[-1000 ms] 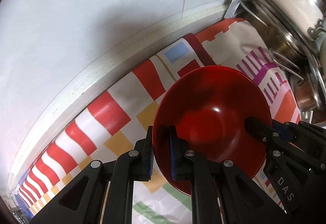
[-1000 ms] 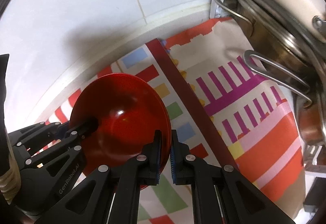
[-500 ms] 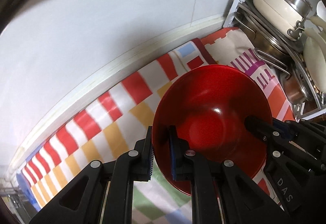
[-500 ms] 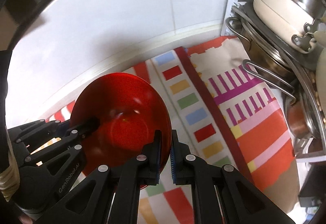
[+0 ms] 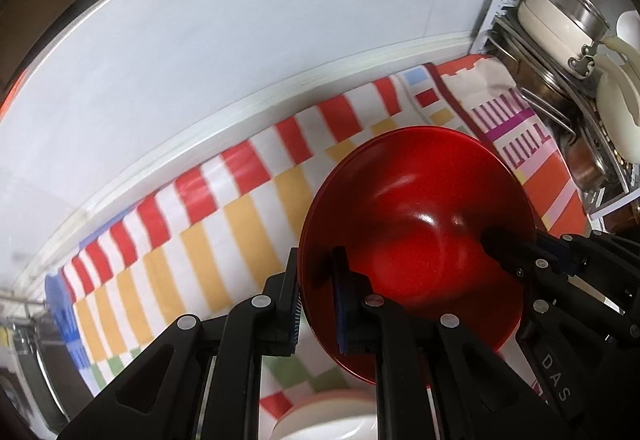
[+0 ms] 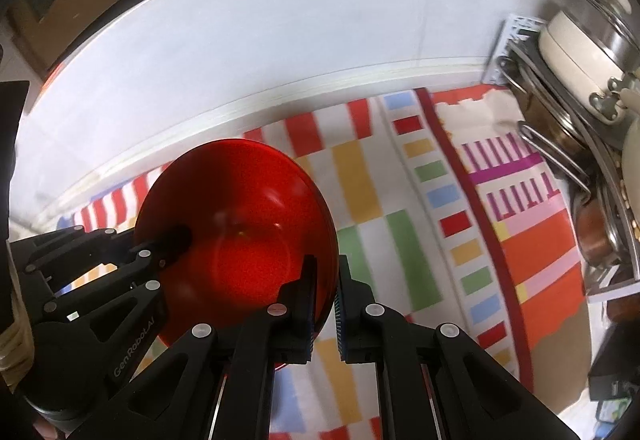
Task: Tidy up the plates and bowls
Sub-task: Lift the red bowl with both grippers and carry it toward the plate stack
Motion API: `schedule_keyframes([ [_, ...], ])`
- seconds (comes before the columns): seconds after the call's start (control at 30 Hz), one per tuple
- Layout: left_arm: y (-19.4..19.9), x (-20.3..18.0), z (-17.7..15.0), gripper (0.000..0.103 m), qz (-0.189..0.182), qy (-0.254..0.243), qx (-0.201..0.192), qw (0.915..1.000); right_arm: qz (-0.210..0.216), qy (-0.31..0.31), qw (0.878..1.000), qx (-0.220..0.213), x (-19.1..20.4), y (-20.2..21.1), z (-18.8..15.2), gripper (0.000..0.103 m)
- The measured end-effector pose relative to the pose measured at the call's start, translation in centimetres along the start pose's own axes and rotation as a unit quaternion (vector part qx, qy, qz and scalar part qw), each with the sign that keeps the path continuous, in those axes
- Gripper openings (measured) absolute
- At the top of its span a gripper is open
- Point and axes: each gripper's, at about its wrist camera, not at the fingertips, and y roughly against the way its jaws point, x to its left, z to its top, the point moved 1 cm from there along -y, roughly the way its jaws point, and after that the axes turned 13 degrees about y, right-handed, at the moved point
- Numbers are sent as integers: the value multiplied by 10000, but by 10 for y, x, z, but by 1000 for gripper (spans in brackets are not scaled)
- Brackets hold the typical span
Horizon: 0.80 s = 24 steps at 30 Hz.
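While clamped at opposite rim points by left hand-held gripper (image 5: 316, 304) and right hand-held gripper (image 6: 324, 300), red bowl (image 5: 416, 236) hangs above striped cloth (image 5: 224, 216) on bench.

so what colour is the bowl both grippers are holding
Glossy red bowl, clearest in the left wrist view.

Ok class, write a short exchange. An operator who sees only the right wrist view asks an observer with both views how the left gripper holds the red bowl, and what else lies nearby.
Operator: From here the left gripper just reaches into the red bowl. Is the rim pinched?
Observer: Yes. One finger is inside the rim and one outside, shut on it.
Operator: Anything near the bowl that I'm missing?
Observer: A white dish shows at the bottom edge of the left wrist view, by the patterned cloth.
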Motion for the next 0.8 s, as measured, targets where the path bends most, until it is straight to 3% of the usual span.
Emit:
schedule_keyframes([
  [0.43,37,55,-53,16,195,475,-118,9986,214,548,9982,-89,73,27,-20,10],
  [0.8,55,71,-90,17,343,544,-191,9977,296,814,9960,-238,106,46,-45,10],
])
